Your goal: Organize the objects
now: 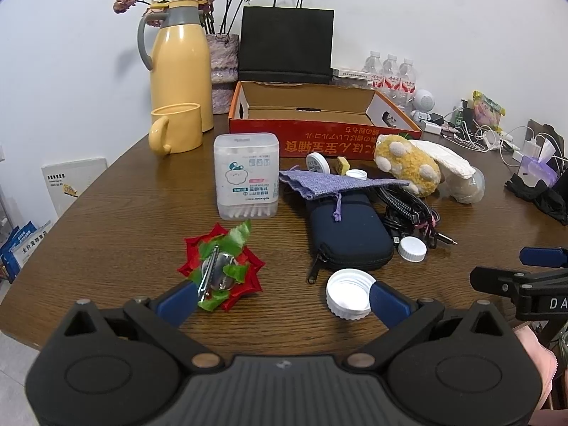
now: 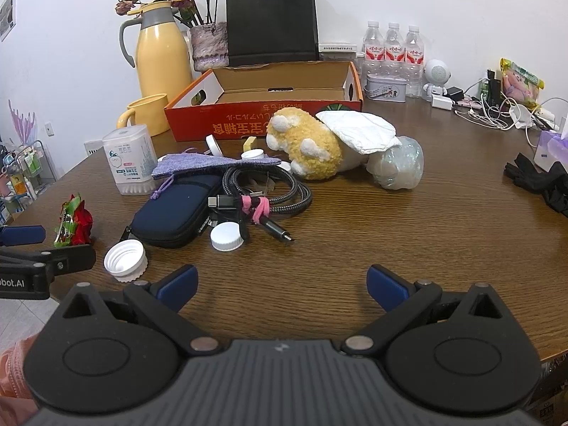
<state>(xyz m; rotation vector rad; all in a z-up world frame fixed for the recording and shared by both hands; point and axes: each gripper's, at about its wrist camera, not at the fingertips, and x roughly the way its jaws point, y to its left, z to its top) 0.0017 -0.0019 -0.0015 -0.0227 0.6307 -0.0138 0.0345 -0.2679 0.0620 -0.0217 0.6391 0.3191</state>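
- Both the left gripper (image 1: 282, 300) and right gripper (image 2: 282, 285) are hanging wide open, holding nothing, so I'd say sorting isn't started.
- Next move is probably grabbing the white ribbed plastic cap (image 1: 349, 294) at lower centre, heading for the open orange cardboard box (image 1: 321, 131).

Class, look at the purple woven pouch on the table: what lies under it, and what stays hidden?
The purple woven pouch drapes over the far end of the dark blue zip case and touches the coiled black cable. Whatever else lies beneath it, and what is inside it, is covered.
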